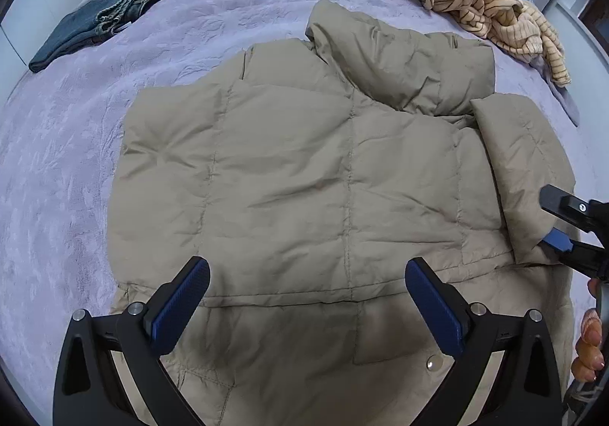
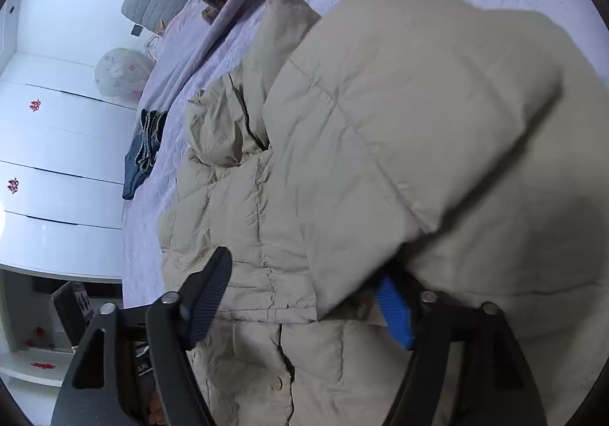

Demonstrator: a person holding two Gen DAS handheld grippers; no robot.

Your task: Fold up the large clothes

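Beige puffer jacket (image 1: 304, 174) spread on lilac bedspread (image 1: 57, 167), filling frame centre. Left gripper (image 1: 306, 306) at lower centre, fingers wide apart, holding nothing. Right gripper (image 2: 304, 306) fingers spread around jacket sleeve (image 2: 411, 129); grip unclear. Folded jeans (image 1: 91, 30) upper left.

jacket (image 1: 304, 167) on bed (image 1: 57, 167) (jeans (image 1: 95, 26) far left)

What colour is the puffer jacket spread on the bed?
Plain khaki beige, quilted, no print. The jacket shows best in the left wrist view.
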